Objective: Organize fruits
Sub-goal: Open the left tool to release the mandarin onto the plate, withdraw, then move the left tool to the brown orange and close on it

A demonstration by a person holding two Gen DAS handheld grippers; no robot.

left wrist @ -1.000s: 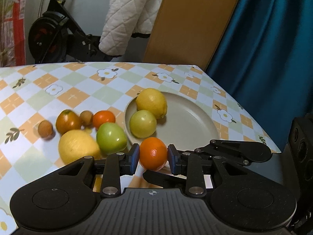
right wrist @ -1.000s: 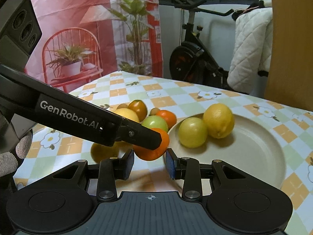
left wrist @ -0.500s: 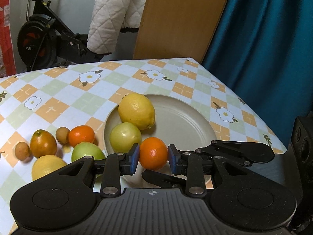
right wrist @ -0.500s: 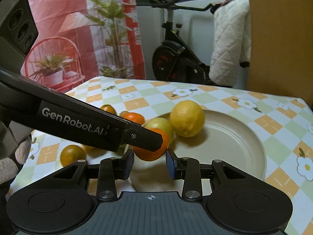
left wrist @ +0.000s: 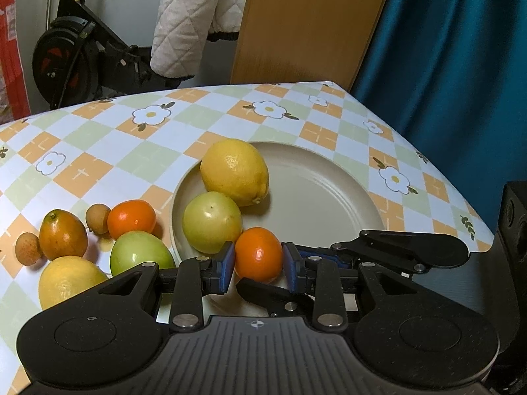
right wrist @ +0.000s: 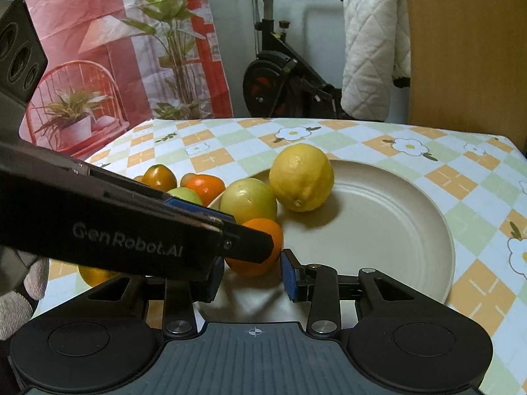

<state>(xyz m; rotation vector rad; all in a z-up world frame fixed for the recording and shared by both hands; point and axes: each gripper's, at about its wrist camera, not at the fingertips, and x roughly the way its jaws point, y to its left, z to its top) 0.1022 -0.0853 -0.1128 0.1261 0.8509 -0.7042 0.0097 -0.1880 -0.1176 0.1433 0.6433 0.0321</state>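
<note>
Holding a small orange [left wrist: 258,251] tight between the blue pads of the left gripper [left wrist: 258,263], low over the near edge of the plate [left wrist: 313,197]. Touching a green fruit [left wrist: 212,222] on its left side, or nearly so. Behind that, on the plate's left side, a big lemon [left wrist: 234,171].

Opening the jaws of the right gripper [right wrist: 252,276] just a little, still narrow, with the same orange between the tips. Cannot tell about one pad, hidden behind the left gripper's finger.

Lots of bare room on the right half of the plate. Not much room past it: only a thin strip of table [left wrist: 108,151] before the edge, then a blue curtain [left wrist: 444,65].

Crowded on the left, just off the plate's rim: another orange [left wrist: 131,219], a green fruit [left wrist: 141,253], a second lemon [left wrist: 69,279] and some small brown fruits [left wrist: 97,219], all close together.
</note>
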